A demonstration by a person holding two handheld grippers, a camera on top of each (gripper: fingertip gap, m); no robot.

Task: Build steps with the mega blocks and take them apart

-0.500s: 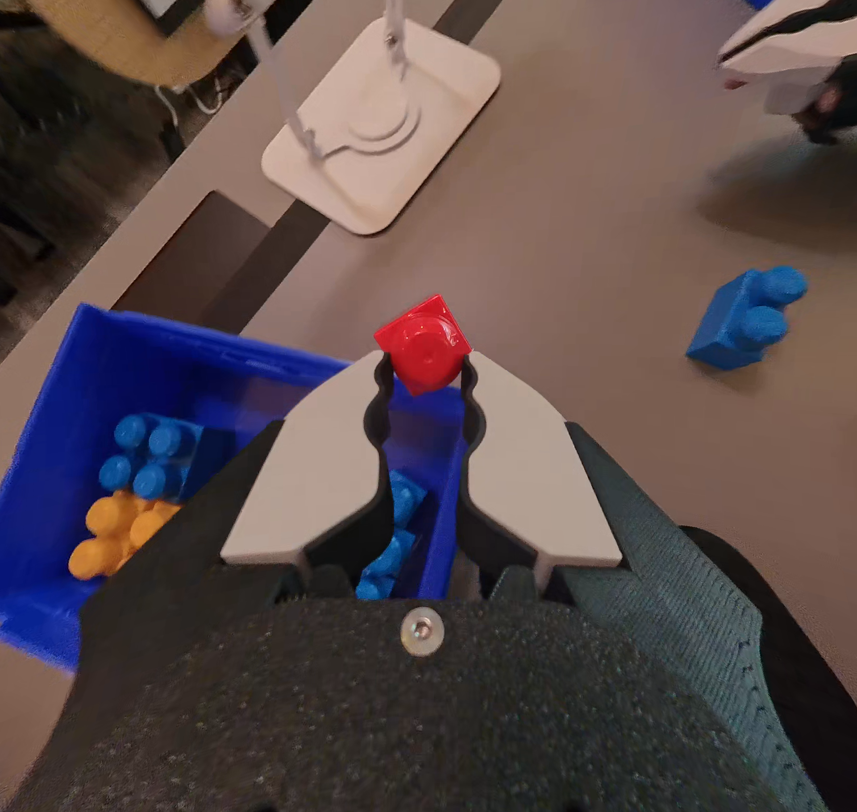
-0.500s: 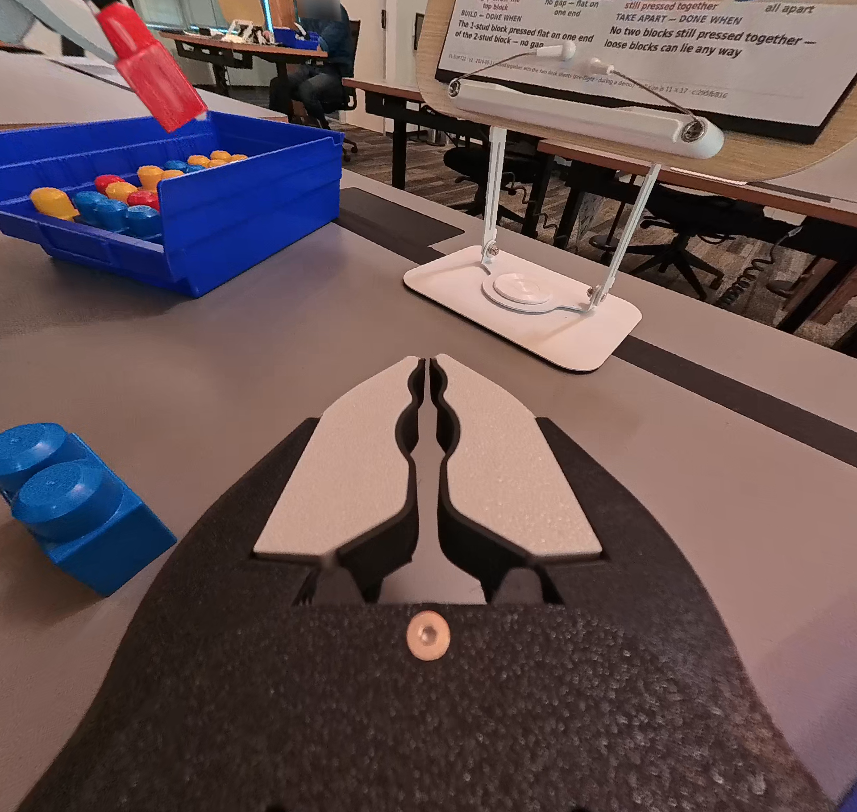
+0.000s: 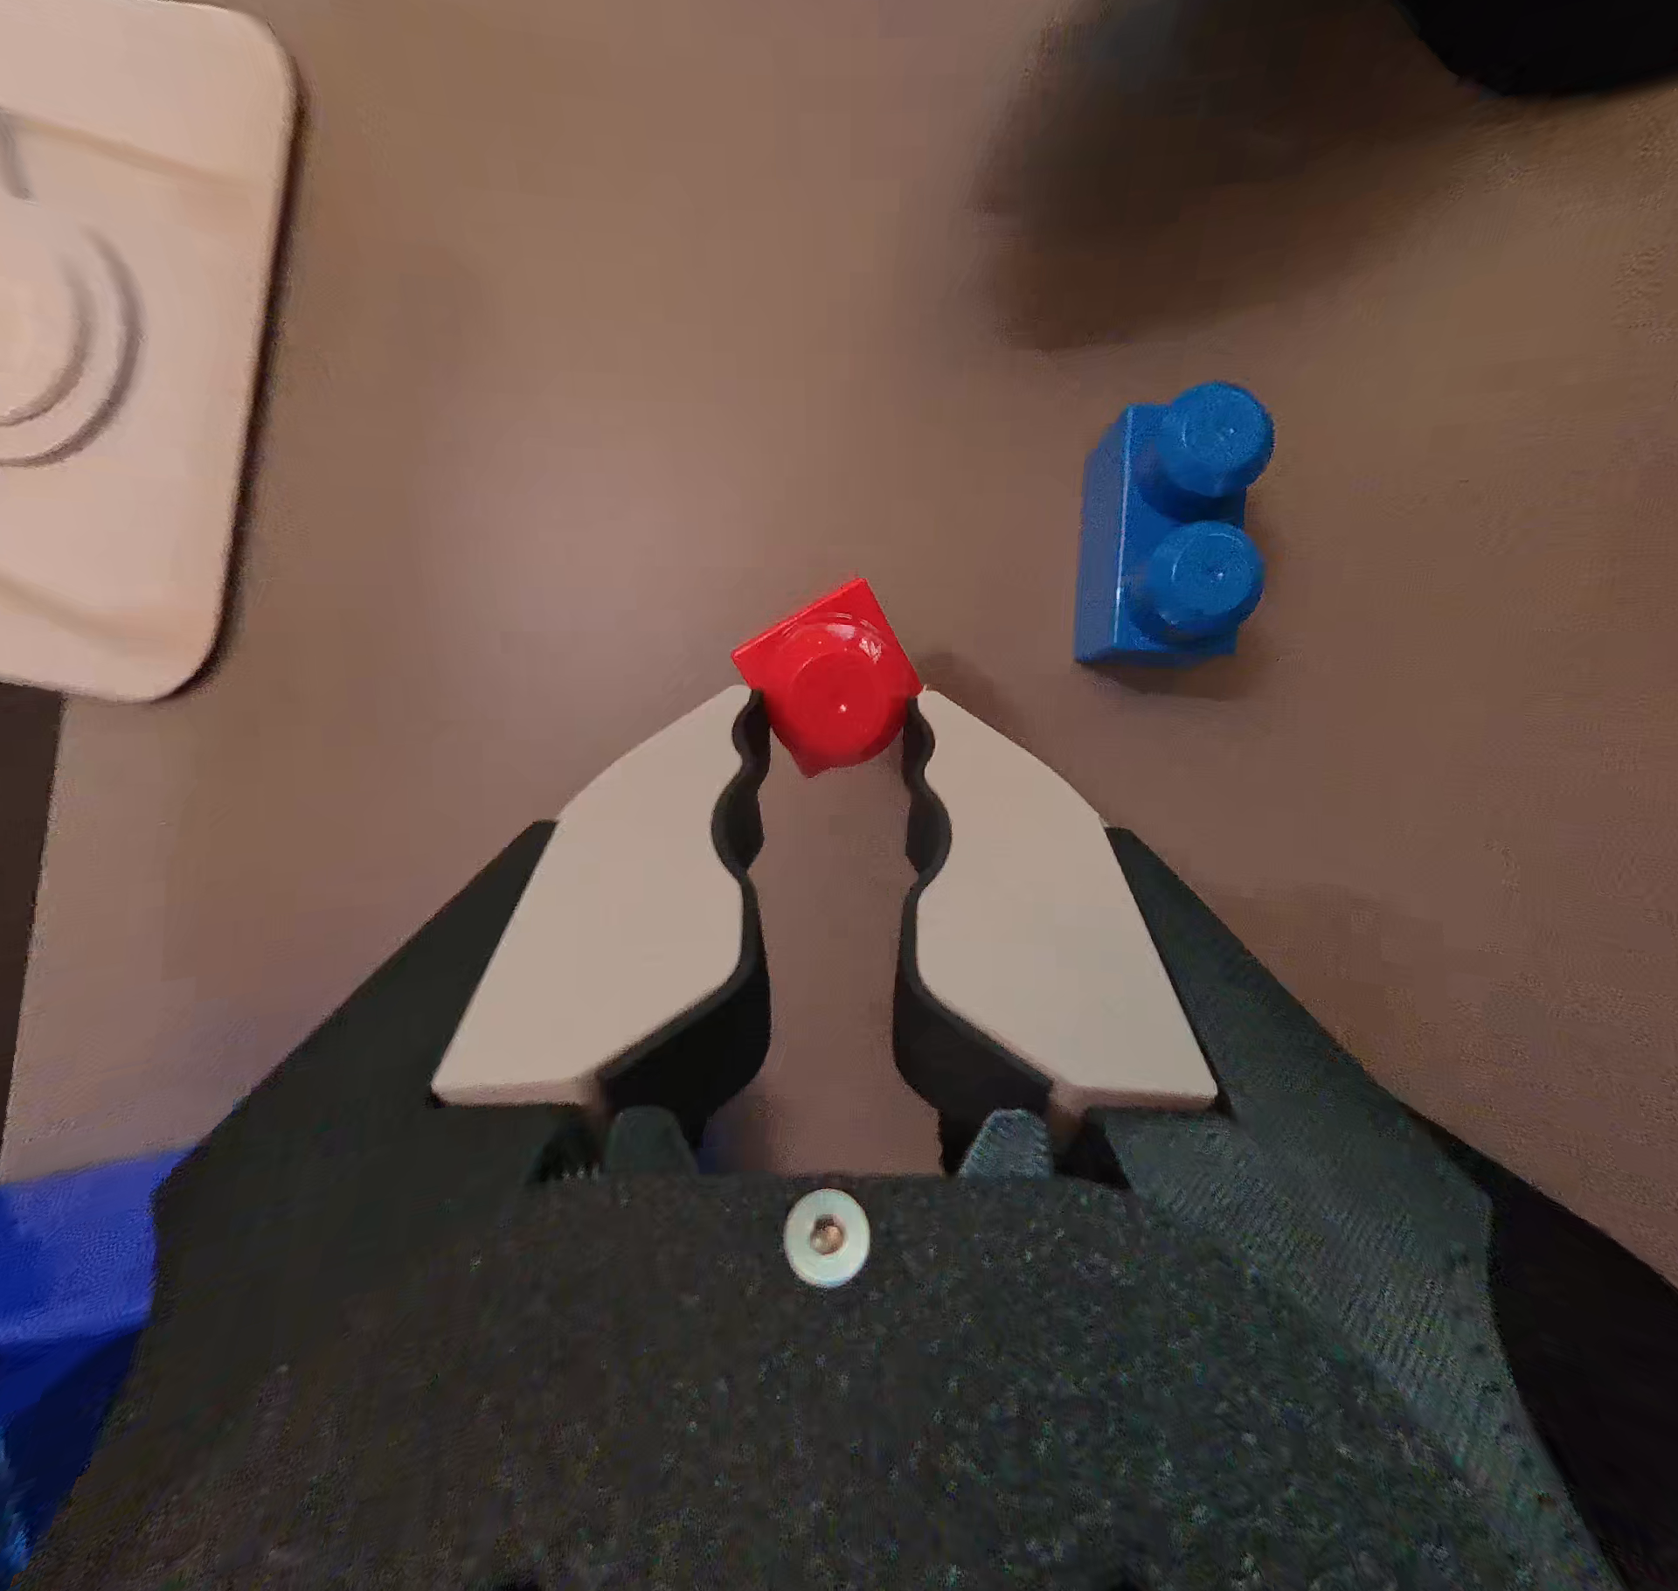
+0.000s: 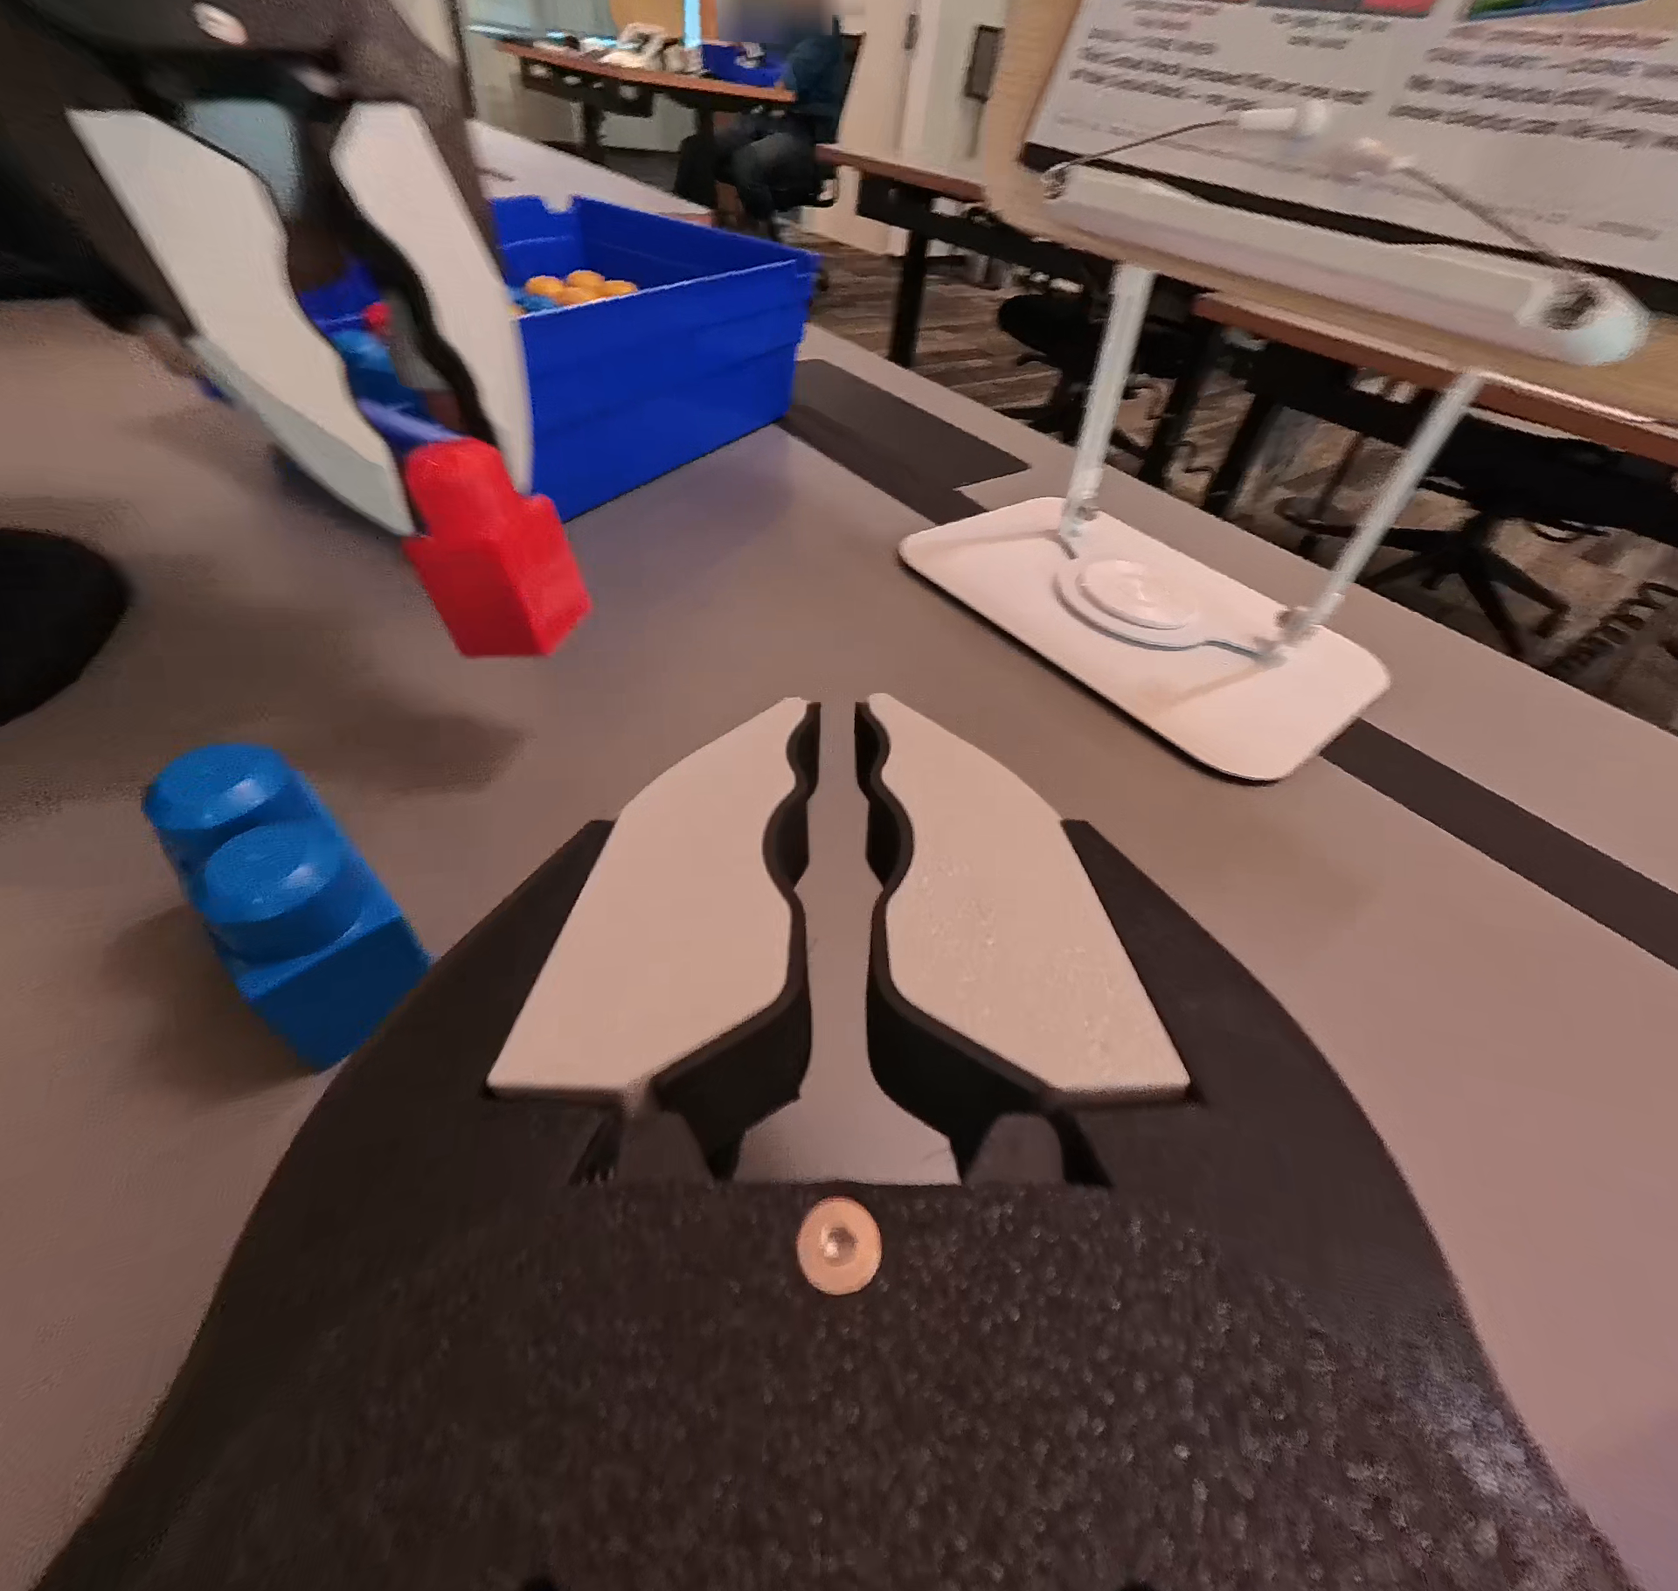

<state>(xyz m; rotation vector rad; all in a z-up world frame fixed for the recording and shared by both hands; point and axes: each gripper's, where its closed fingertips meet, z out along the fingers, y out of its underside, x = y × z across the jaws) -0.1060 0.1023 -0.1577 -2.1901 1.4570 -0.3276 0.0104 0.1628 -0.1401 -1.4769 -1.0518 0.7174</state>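
Grey counter (image 4: 726, 603) is carrying a blue two-stud plastic block (image 3: 1167, 530); left gripper (image 3: 831, 707) fingers are pinching a red one-stud plastic block (image 3: 831, 685), right gripper (image 4: 837, 716) fingers are sitting nearly closed, empty.

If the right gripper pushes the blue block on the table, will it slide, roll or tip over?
The blue two-stud block looks like rigid, hollow plastic, so probably light and stiff. It lies on a flat face on the smooth table, so it would likely slide, not roll. Its round studs stick out sideways; a push there might turn it.

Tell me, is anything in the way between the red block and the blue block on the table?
Nothing visible. The left gripper holds the red block in the air, and only bare table shows between it and the blue block.
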